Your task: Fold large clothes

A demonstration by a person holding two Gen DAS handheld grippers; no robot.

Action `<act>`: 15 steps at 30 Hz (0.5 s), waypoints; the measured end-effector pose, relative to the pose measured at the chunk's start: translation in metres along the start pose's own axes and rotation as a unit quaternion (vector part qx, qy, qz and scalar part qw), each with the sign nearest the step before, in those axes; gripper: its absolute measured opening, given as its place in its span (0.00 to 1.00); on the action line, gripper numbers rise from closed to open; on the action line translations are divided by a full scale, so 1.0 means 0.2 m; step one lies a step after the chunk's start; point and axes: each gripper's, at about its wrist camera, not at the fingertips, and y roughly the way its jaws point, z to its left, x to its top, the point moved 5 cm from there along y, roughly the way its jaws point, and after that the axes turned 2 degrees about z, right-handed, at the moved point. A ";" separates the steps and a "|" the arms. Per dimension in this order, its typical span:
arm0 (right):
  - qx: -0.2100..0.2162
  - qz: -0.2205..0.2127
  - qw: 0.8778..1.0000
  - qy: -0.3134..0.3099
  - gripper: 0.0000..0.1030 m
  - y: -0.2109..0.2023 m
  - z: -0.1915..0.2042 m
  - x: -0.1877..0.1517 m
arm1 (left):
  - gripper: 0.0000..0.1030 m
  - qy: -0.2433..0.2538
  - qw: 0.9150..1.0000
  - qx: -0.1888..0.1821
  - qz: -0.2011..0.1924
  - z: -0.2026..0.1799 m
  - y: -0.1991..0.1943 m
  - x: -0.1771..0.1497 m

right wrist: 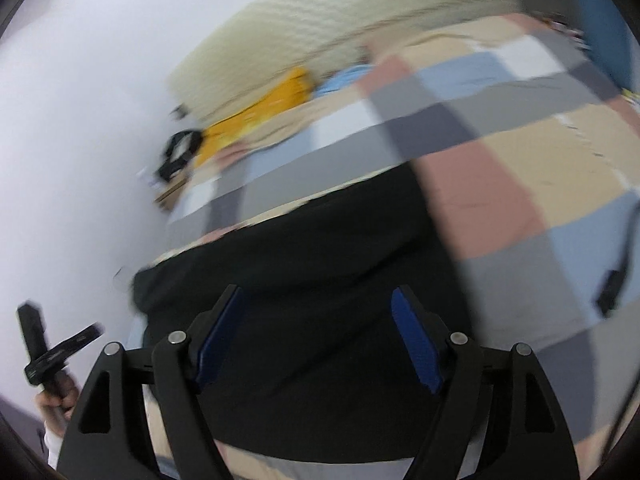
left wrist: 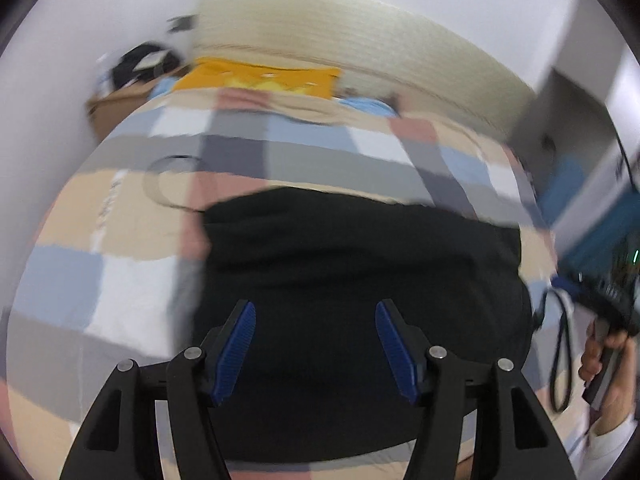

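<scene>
A large black garment [left wrist: 360, 280] lies in a folded block on a checked bedspread [left wrist: 120, 240]. It also shows in the right wrist view [right wrist: 320, 264]. My left gripper [left wrist: 315, 308] is open and empty, held above the garment's near part. My right gripper [right wrist: 316, 294] is open and empty, also above the garment. The right gripper's body and the hand that holds it show at the right edge of the left wrist view [left wrist: 600, 300]. The left gripper shows at the lower left of the right wrist view [right wrist: 48, 352]. Both views are blurred.
An orange cloth [left wrist: 256, 76] lies at the bed's far end beside a light blue cloth [left wrist: 368, 106]. A cream padded headboard [left wrist: 360, 40] stands behind. A cardboard box [left wrist: 116, 104] with dark items sits at the far left. A thin cable [left wrist: 168, 184] lies on the bedspread.
</scene>
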 end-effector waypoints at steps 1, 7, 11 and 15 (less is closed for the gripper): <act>0.002 -0.002 1.000 -0.015 0.74 0.04 0.06 -0.03 | 0.60 0.010 1.000 0.003 -0.002 -0.08 0.06 -0.01; -0.004 0.012 0.996 -0.088 0.74 0.33 0.28 -0.18 | 0.60 0.058 0.995 0.064 -0.048 -0.35 0.34 0.02; -0.031 -0.017 0.992 -0.122 0.74 0.47 0.33 -0.16 | 0.60 0.073 0.991 0.092 -0.067 -0.41 0.45 0.09; -0.053 -0.064 0.989 -0.123 0.75 0.56 0.29 -0.05 | 0.64 0.050 0.994 0.086 -0.050 -0.36 0.62 0.17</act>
